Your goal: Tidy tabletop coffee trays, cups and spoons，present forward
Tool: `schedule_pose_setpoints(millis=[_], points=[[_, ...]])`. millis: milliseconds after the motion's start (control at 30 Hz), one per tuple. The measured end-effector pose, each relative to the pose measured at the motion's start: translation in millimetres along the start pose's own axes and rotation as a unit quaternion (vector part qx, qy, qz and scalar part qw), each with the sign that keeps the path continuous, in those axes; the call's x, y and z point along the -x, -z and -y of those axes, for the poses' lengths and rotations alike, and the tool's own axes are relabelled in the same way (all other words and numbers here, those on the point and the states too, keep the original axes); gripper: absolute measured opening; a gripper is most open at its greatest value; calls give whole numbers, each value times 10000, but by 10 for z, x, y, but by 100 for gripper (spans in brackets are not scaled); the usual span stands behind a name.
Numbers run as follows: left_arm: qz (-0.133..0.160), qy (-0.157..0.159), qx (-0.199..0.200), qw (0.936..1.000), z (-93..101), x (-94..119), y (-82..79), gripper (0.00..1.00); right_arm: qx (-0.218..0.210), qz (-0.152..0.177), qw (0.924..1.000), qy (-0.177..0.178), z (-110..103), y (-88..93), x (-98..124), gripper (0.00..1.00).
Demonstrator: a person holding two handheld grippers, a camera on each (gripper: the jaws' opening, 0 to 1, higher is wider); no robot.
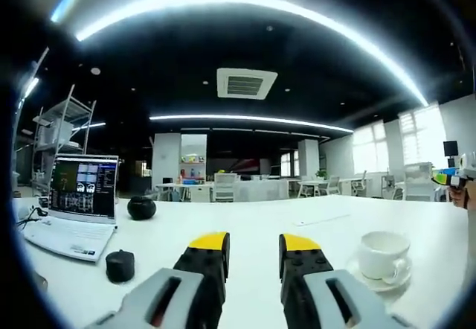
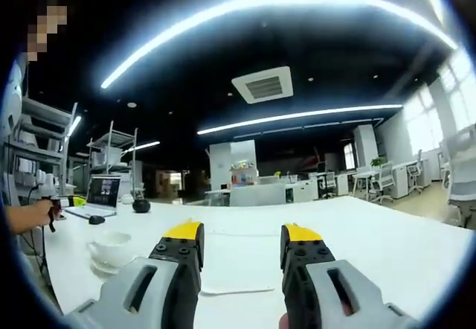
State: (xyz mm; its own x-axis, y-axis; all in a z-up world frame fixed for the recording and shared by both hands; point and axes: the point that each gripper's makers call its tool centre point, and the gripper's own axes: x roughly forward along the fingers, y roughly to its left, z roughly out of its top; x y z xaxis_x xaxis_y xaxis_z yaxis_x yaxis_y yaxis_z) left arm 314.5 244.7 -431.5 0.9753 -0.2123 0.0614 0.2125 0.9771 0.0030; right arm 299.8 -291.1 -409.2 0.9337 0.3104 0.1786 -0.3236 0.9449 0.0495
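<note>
We see the cup [image 1: 383, 255] on its saucer [image 1: 387, 280] right of our left gripper [image 1: 253, 248] and left of our right gripper [image 2: 242, 241] — both jaws open, empty.

The left tool [image 1: 253, 253] hangs just above the white counter [image 1: 245, 221], its two yellow-tipped jaws apart with nothing between them. Taking the cup [image 1: 382, 255] as the landmark: it is white, stands upright on a white saucer [image 1: 372, 279], and sits to the right of the tool's right jaw, near it but not touching. Far to the cup's left an open laptop [image 1: 74, 208] stands with its screen lit. A round black object [image 1: 141, 208] lies just right of the laptop, and a smaller black object [image 1: 120, 265] rests nearer the tool. Beyond the cup, at the view's right edge, the other tool [image 1: 455, 180] appears.
</note>
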Motion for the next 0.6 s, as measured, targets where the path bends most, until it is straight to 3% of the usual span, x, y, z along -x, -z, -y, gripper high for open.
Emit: schedule_pose_setpoints(millis=[200,367,600], points=[[-12,62,21,10000,-24,31,-14,29,68,-27,10000,-62,1,-21,-8,42],[-77,404,-69,9991,27,76,-29,30,151,-120,9995,-256,-8,-49,-53,43],[-215,906,-128,9956,119,131,-85,30,679,-472,9944,-665,-13,-82,-171,43]])
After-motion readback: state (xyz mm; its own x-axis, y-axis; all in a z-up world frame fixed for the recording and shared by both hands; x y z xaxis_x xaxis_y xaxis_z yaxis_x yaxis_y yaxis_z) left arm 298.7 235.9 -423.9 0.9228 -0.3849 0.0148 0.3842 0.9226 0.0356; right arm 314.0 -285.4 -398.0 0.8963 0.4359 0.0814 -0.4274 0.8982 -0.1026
